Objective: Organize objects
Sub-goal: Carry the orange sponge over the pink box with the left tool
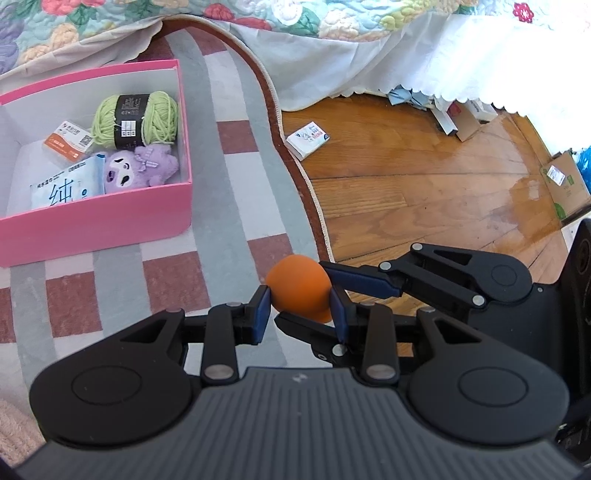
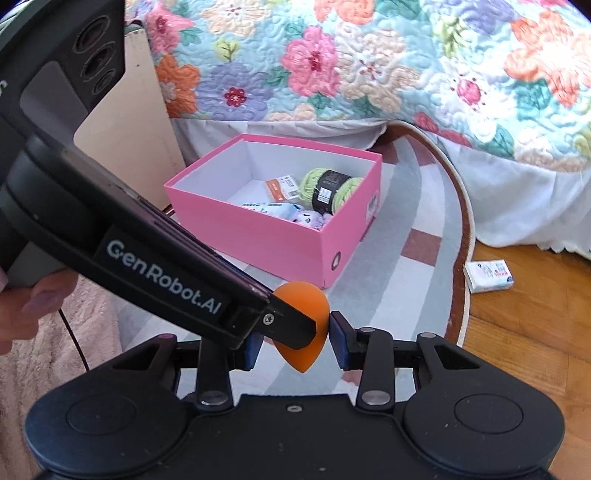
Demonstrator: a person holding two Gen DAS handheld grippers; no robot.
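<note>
Both grippers were pinching the same orange sponge (image 1: 298, 286), a teardrop-shaped one, held clear of the rug (image 1: 236, 206). From the left wrist view, my left gripper (image 1: 301, 314) had its blue pads pressed against the sponge's flanks, and the right gripper (image 1: 354, 291) came in from the side with one finger above the sponge and one beneath it. In the right wrist view I could not tell for sure that both right pads touched; the left tool's finger covered part of the sponge.

My worry was the double grip. If one hand moved off line from the other, I judged the soft sponge could twist, squeeze out and drop onto the rug or roll toward the wooden floor (image 1: 424, 192). Letting go unevenly risked the same.

Farther off sat the pink box (image 1: 110, 221), open, well apart from the sponge. It held a green yarn skein (image 1: 135, 118), an orange-and-white packet (image 1: 66, 142), a tissue pack (image 1: 68, 184) and a purple plush toy (image 1: 140, 170). Beyond the rug's edge lay a small white box (image 1: 308, 138) on the floor, near the quilt (image 1: 258, 14).
</note>
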